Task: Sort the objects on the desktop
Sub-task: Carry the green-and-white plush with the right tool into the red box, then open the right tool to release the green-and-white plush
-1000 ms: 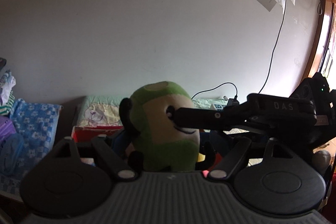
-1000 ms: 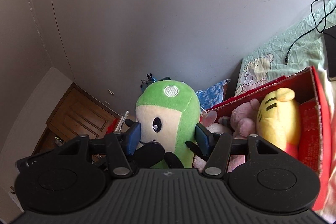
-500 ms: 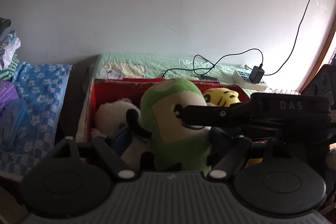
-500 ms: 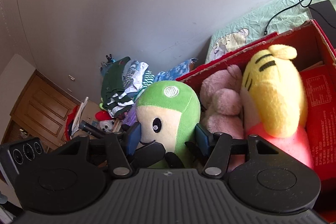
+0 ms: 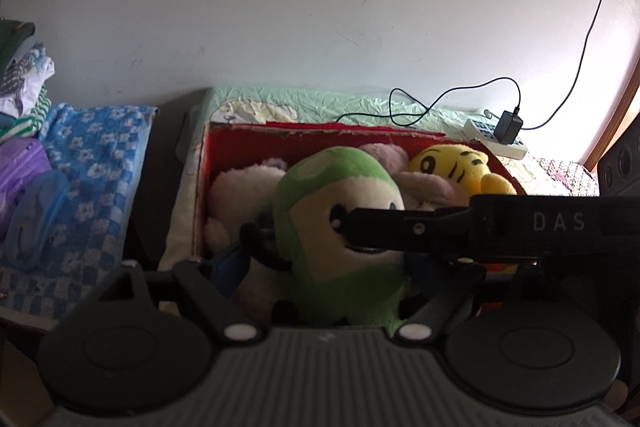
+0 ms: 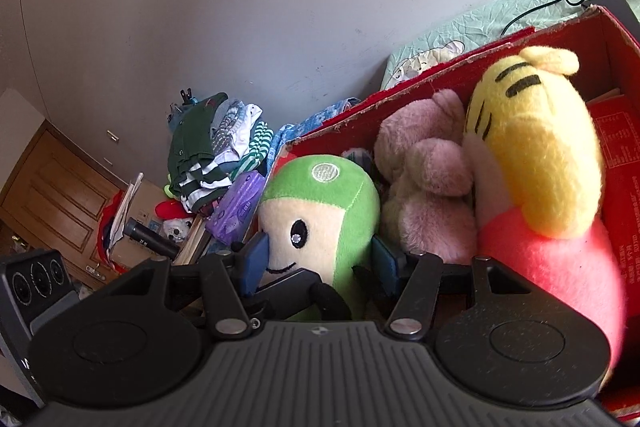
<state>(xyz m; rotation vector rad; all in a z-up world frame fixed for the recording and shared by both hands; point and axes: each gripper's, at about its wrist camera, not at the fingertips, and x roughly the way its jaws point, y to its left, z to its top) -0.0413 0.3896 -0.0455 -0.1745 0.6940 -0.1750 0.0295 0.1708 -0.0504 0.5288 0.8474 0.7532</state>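
A green and cream plush toy (image 5: 340, 227) (image 6: 320, 211) stands at the near left corner of a red cardboard box (image 5: 320, 129) (image 6: 440, 67). My right gripper (image 6: 320, 261) is shut on it, its blue pads pressing both sides of the body. My left gripper (image 5: 328, 267) has the same toy between its jaws, which are opening; the left pad stands off the body. The right gripper's black finger (image 5: 440, 227) crosses the toy's face in the left wrist view. Inside the box lie a yellow plush (image 6: 532, 147) (image 5: 452, 163), a pink plush (image 6: 432, 179) and a white plush (image 5: 240, 195).
The box rests on a pale green sheet (image 5: 320, 103) against the wall. A power strip with a charger (image 5: 500, 139) lies at the back right. To the left are a blue flowered cloth (image 5: 92, 155), a purple pack (image 6: 236, 211) and a pile of clothes (image 6: 216, 147).
Both grippers have come down with the green plush, from in front of the wall into the red box. The left gripper's pads have spread away from the toy.
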